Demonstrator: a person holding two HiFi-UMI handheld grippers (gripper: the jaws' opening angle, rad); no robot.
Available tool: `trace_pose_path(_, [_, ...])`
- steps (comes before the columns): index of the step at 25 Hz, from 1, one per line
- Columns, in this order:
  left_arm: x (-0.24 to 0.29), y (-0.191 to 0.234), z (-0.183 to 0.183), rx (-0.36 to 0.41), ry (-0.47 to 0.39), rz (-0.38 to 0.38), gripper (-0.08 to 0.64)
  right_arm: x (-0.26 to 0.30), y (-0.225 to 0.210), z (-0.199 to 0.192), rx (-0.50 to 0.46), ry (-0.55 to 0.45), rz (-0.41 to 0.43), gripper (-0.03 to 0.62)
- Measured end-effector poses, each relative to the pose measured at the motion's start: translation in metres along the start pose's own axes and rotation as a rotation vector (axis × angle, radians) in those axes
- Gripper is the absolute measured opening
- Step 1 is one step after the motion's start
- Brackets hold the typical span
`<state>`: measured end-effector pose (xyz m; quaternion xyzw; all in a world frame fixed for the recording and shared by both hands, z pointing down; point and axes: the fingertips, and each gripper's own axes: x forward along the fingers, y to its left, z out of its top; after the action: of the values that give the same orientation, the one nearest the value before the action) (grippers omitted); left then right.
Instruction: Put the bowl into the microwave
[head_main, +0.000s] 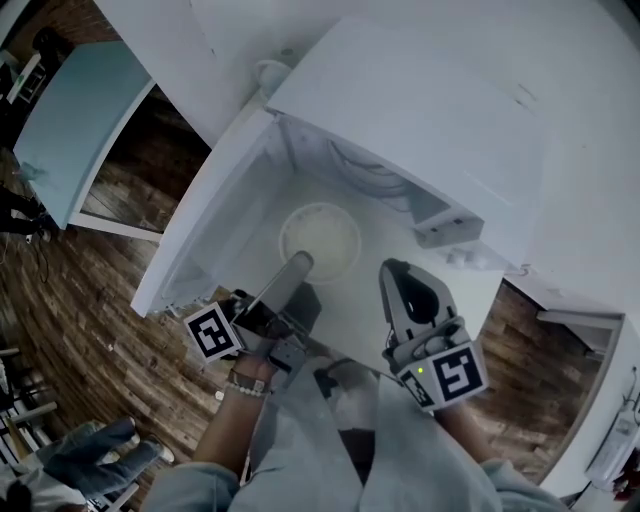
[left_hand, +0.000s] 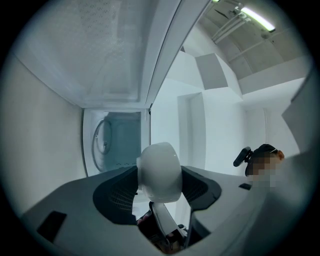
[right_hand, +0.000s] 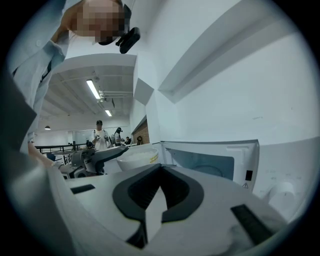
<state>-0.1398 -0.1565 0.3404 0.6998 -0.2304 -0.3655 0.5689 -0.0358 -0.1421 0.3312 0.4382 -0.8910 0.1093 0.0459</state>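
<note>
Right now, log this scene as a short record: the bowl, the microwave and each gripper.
bowl: white, gripped by its rim, at the microwave's open front
microwave: white, cavity open toward the person
door: swung open on the left side
left gripper: shut on the bowl, pointing into the cavity
right gripper: jaws together, nothing between them, to the right of the bowl
task status: bowl not yet released; whether it rests on the cavity floor cannot be told

White bowl (head_main: 325, 238) and white microwave (head_main: 420, 110) (both plain), brown plank-patterned floor (head_main: 90, 290), black-and-white squares on the marker cube (head_main: 212, 332).
</note>
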Motion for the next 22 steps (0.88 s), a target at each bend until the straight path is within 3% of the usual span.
trace_pose_path(22, [0.070,0.088,0.015,-0.020,0.032,0.088,0.258,0.035,-0.052,-0.035,0.035,0.069,-0.053,0.003])
